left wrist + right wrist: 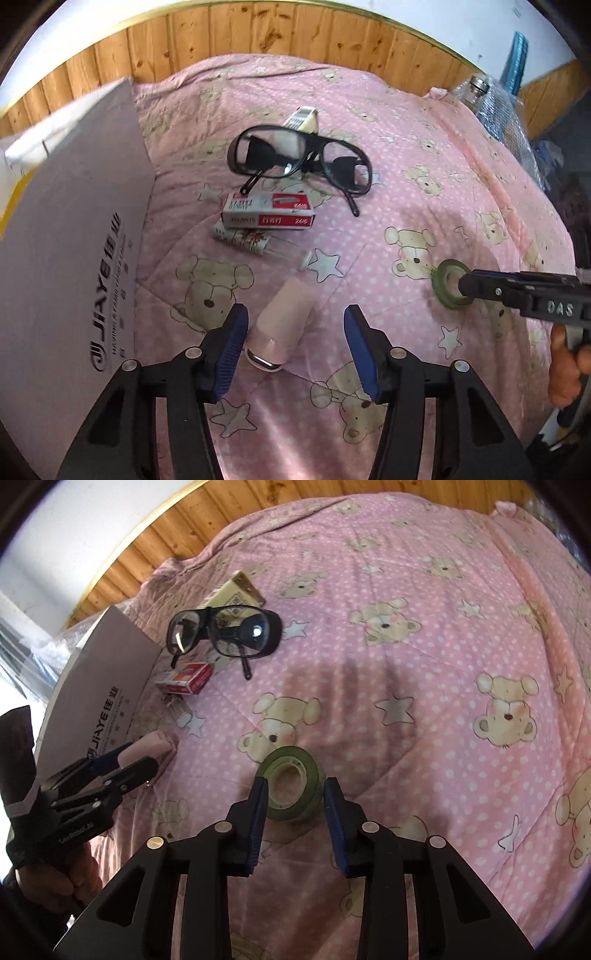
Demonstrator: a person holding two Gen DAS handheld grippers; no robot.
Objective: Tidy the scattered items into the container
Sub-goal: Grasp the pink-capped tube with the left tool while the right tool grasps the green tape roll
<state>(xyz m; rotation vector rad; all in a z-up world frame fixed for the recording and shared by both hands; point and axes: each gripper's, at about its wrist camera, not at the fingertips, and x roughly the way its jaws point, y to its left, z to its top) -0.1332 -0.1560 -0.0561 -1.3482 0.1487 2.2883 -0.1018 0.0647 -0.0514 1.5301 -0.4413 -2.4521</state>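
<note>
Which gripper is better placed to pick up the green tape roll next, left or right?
Right. The right gripper is open with the green tape roll between its fingers, while the left gripper is open around the pink bottle near the box.

a soft quilted cotton bedspread [424, 155], matt pink with printed bears, covers the bed. glossy black plastic glasses [295, 158] have clear shiny lenses. a printed cardboard staple box [267, 214] looks smooth. the grey cardboard box [74, 258] is matt. knotty varnished wood panelling [295, 37] lines the wall. the green tape roll [291, 782] looks slightly glossy.
</note>
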